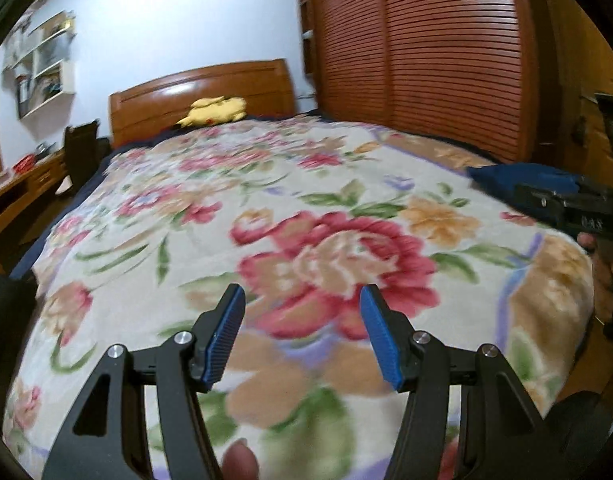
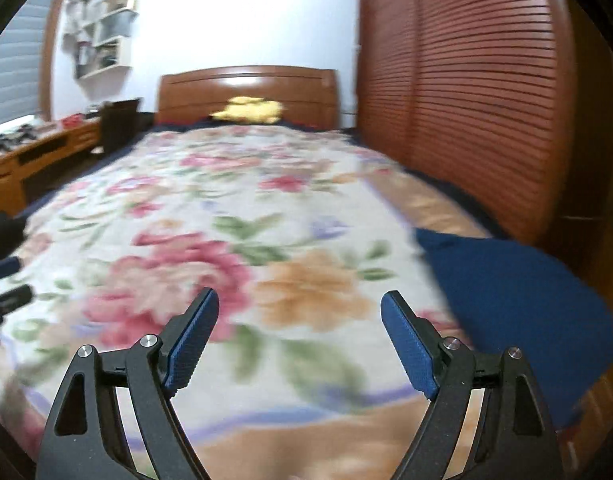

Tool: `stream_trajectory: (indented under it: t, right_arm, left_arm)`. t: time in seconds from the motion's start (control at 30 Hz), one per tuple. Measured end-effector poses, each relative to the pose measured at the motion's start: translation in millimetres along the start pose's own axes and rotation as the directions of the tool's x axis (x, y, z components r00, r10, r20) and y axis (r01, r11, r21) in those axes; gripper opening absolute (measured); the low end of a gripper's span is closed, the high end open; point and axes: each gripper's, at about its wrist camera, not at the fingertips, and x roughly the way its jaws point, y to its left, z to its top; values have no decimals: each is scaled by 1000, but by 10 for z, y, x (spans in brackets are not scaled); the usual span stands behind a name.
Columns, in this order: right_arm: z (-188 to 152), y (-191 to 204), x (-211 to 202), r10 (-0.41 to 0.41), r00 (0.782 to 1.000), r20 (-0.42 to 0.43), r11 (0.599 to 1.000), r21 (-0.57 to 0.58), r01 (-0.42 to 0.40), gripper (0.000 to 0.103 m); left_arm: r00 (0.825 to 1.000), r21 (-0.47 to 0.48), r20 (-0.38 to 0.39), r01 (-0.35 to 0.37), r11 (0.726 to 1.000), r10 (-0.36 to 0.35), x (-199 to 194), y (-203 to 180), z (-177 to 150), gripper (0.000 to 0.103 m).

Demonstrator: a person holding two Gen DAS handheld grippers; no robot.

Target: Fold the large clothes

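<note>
A dark blue garment lies bunched at the right edge of the bed, on the floral blanket. It also shows in the left wrist view at the far right. My left gripper is open and empty above the blanket's near end. My right gripper is open and empty, with the blue garment just right of its right finger. In the left wrist view the right gripper's body sits by the blue garment.
A wooden headboard and a yellow plush toy are at the far end. A slatted wooden wardrobe runs along the right. A wooden desk and a dark chair stand on the left.
</note>
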Motion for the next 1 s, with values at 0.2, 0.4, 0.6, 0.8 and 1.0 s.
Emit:
stream_trajectory:
  t: [0.2,0.4,0.6,0.8,1.0]
  right_arm:
    - [-68,847,303,122,992,22,992,-7,-122,85]
    - [-57,1331,423,185,980,66,983,-12,-185,85]
    - [-151,1547,490,208,973,102,978,-48,-204,85]
    - [-185,1580,495,203,971,127,979,-53,-198,85]
    - [-204,1575,480,197,971,133,980,-50,-192,85]
  left_arm:
    - [996,-61,1,-94,994,94,34,399,-161,59]
    - [983,-103,34,-176,979,181,6,718,-241,59]
    - [977,-111,49,-202,973,208,-53,885,-337,59]
    - [978,-142,58,-189,972,199,-113,951,-358,59]
    - [978,-149,63,-186,971,197,-136,956,-374,59]
